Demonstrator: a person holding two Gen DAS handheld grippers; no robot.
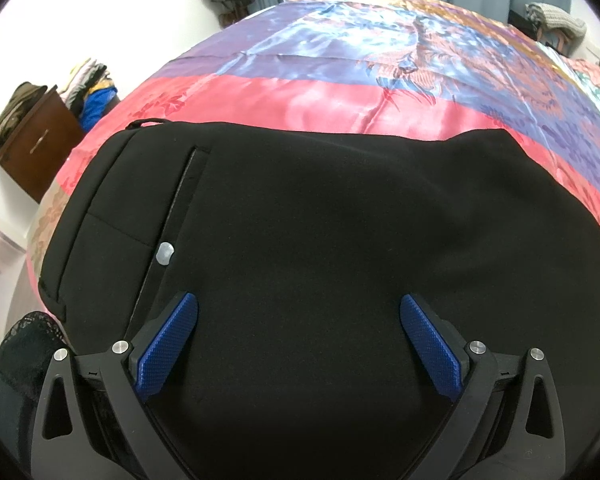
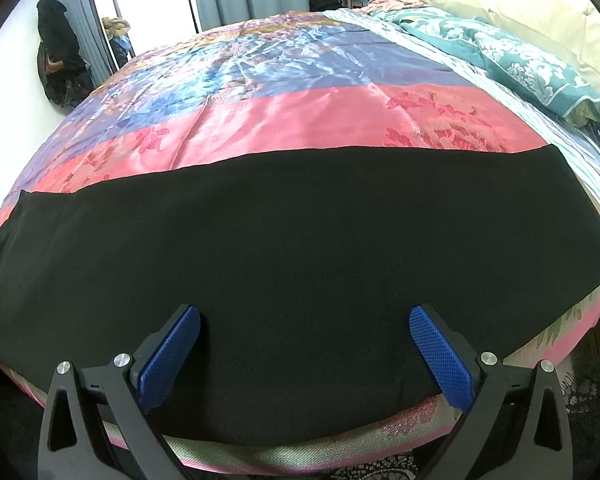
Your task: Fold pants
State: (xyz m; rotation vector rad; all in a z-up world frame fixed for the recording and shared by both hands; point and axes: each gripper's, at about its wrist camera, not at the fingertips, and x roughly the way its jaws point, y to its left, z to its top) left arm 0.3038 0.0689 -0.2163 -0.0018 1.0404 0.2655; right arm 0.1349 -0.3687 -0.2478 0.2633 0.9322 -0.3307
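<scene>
A: Where do the pants [image 1: 300, 240] lie?

B: Flat on the bed [image 1: 340, 92], stretched along its near edge over the pink band of the satin cover. The left view looks at the waist end, with a pocket slit and a silver button [image 1: 165, 253]. The right view shows the leg part [image 2: 300, 232], running toward the bed's right side, where the hem ends near a striped sheet and a teal pillow [image 2: 520, 60].

A: And the tools?

B: The left tool [image 1: 299, 320] is spread wide and holds nothing; its blue pads [image 1: 168, 352] hang over the black cloth near the waist. The right tool [image 2: 305, 330] is just as wide open and empty, above the leg near the bed's front edge. I cannot tell whether either pad touches the fabric.

A: So what is the step?

B: I judge it to be the first grasp before a fold. The pants look smooth, with one leg apparently stacked on the other, though the black hides the layers.

A: How to do it well?

B: Pinch every layer at the edge, not only the top one. Lift both ends level, and carry the hem toward the waist without dragging, since the satin cover may slip and bunch. Keep the edges aligned before letting go.
</scene>
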